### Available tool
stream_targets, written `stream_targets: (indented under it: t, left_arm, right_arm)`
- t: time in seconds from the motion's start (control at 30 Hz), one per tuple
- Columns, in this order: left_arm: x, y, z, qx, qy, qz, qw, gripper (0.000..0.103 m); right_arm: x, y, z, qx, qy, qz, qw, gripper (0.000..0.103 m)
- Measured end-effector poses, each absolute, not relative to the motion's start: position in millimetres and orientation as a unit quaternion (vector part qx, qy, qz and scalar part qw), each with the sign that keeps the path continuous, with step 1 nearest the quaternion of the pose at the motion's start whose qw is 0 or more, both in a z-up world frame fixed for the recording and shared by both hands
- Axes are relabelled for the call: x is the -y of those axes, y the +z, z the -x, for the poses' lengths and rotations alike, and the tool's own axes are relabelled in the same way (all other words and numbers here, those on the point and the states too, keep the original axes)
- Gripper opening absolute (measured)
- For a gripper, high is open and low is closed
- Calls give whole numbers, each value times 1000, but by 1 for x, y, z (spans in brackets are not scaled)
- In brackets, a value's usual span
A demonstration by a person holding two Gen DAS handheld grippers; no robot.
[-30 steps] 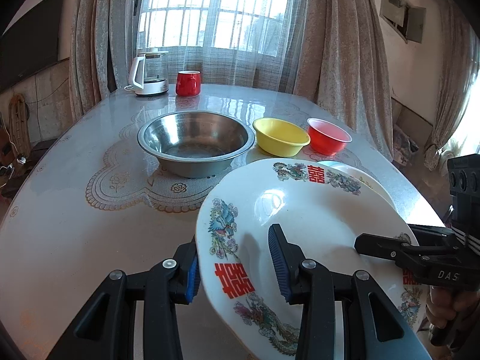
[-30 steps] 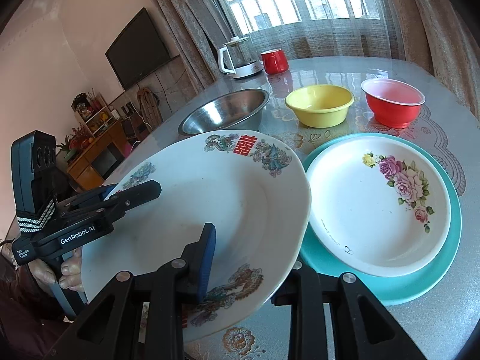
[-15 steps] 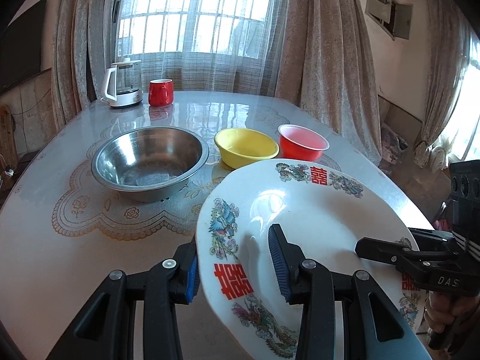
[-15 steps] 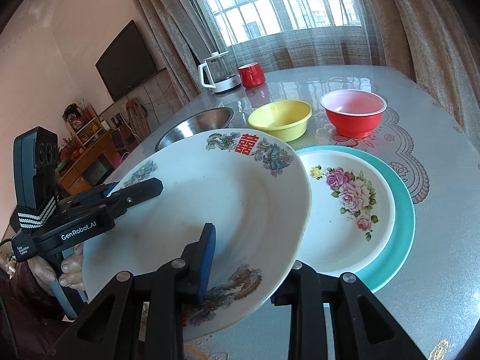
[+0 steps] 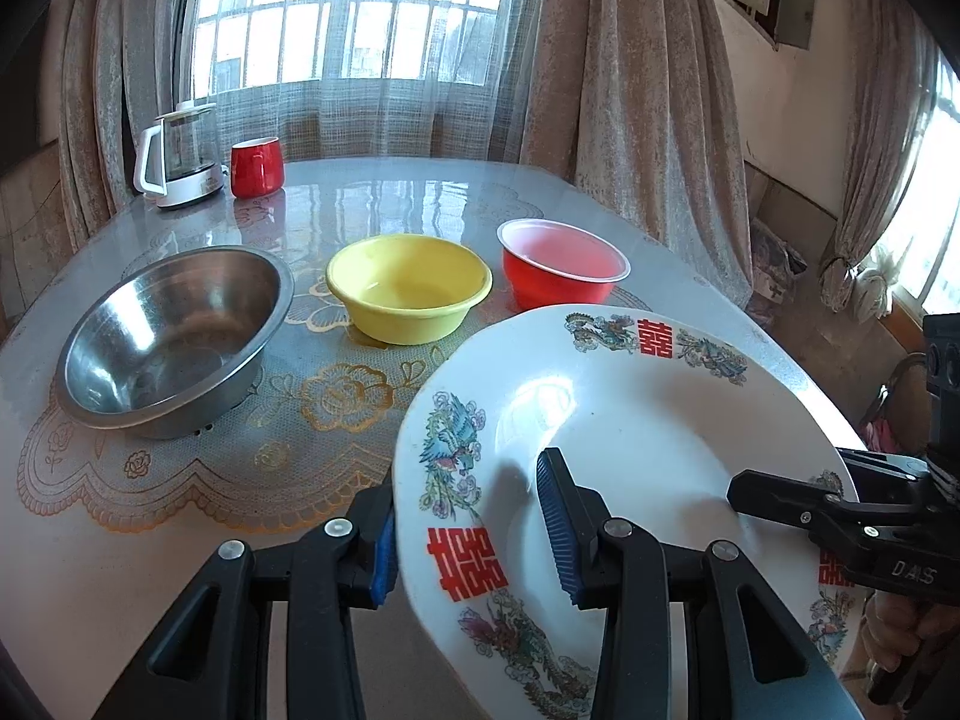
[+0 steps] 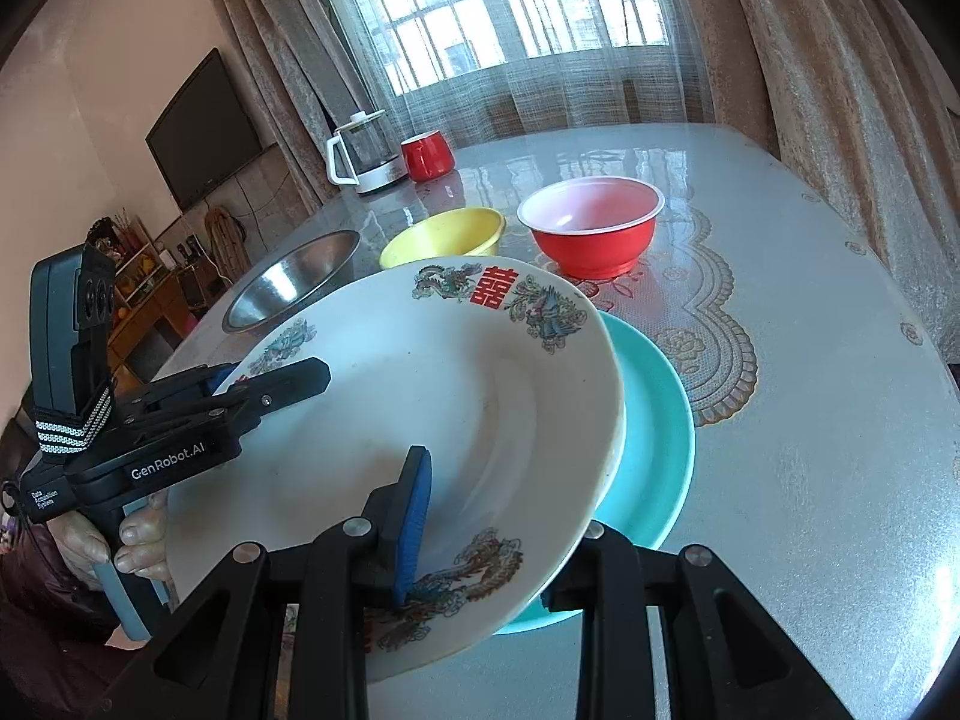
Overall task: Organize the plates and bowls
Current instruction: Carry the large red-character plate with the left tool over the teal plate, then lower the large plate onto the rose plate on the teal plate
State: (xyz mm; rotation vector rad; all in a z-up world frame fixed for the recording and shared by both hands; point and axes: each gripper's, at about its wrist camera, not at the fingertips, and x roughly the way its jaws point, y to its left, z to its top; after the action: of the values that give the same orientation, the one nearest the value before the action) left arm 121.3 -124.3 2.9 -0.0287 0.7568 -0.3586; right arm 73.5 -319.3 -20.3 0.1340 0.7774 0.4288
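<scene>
The table is seen to carry all items, with a broad bare stretch of its surface on the right side out to the rounded edge, and further bare surface at the far end before the curtains. A lace-patterned mat is laid under the bowls, its scalloped border ending short of the near table edge.

The large white plate, decorated with red characters and birds, is held tilted above the table, gripped at opposite rims. The left tongs are closed on its left rim, one pad on the upper face and one beneath. The right tongs are closed on its near right rim in the same manner. The plate's far right edge overhangs a teal plate lying flat on the table; contact between the two cannot be determined, and whatever rests on the teal plate is hidden.

A steel bowl is noted at the left, near the table's left edge. A yellow bowl stands just beside it, and a red bowl just beside that, the three set apart in a row beyond the held plate.

A kettle and a red mug stand close together at the far left corner, well apart from the bowls.
</scene>
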Motion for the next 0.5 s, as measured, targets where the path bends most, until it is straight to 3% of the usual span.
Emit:
stream_targets:
  t: [0.5]
  left_arm:
    - [139,-11,-139,-392,-164,6,905,42]
  right_arm:
    - [331,-29,-94,-377,194,-57,904,28]
